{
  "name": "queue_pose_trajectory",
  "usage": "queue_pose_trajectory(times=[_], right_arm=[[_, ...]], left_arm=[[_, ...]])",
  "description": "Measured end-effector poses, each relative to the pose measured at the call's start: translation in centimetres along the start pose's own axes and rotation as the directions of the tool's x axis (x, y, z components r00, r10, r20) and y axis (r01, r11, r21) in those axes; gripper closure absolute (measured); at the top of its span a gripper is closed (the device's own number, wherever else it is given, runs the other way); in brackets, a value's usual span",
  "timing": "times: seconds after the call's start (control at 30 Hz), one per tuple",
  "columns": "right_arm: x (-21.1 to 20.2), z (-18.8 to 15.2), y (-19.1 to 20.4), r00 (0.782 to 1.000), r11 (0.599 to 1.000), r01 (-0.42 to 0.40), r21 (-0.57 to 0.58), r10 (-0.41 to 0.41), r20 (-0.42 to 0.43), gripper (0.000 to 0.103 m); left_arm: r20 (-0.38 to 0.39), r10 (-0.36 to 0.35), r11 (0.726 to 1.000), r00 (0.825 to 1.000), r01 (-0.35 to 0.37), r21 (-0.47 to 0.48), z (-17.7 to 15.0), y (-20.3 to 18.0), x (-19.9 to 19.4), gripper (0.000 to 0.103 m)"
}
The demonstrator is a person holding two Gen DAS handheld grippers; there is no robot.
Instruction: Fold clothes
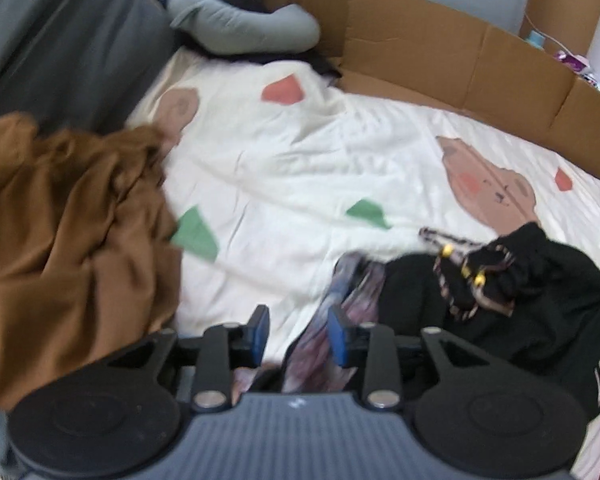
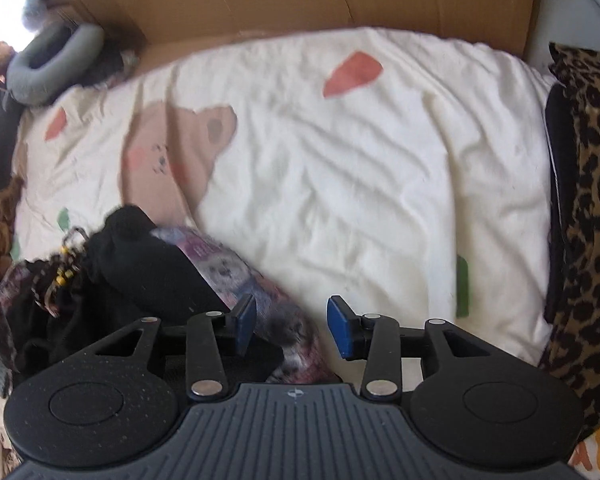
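Clothing lies in heaps on a bed covered by a cream sheet printed with bears and red and green shapes. From the left in the left wrist view: one brown garment bunched at the sheet's edge, then the left gripper, its jaws parted with a strip of the patterned garment lying between the blue pads, neither pad visibly pressing it; then one black garment with a beaded cord on top. A grey neck pillow and a cardboard panel line the far side. In the right wrist view the same black heap sits at left, the patterned garment trails beneath the right gripper, whose jaws stand apart and hold nothing, and one leopard-print fabric borders the bed at right.
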State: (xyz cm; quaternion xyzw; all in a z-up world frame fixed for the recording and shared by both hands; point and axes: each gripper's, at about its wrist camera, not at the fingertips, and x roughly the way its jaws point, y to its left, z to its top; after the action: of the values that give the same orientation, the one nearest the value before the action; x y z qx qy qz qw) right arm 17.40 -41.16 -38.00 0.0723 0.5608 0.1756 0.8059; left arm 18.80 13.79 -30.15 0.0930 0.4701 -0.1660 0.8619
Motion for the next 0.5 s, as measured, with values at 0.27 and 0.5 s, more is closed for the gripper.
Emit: queue_pose_trajectory(times=[0.27,0.5], right_arm=[[-0.5,0.7,0.6,0.995,0.999,-0.035,0.016,0.033,0.093,0.057],[0.2,0.0,1.5,0.992,0.998,-0.06,0.011,0.058,0.11,0.057]], left_arm=[[0.066,-0.104,0.994,0.992,0.105,-0.005,3.1,-4.4,3.1,0.064],[-0.007,-0.157,0.982,0.988,0.155,-0.113,5.6,-7.6,7.2,0.064]])
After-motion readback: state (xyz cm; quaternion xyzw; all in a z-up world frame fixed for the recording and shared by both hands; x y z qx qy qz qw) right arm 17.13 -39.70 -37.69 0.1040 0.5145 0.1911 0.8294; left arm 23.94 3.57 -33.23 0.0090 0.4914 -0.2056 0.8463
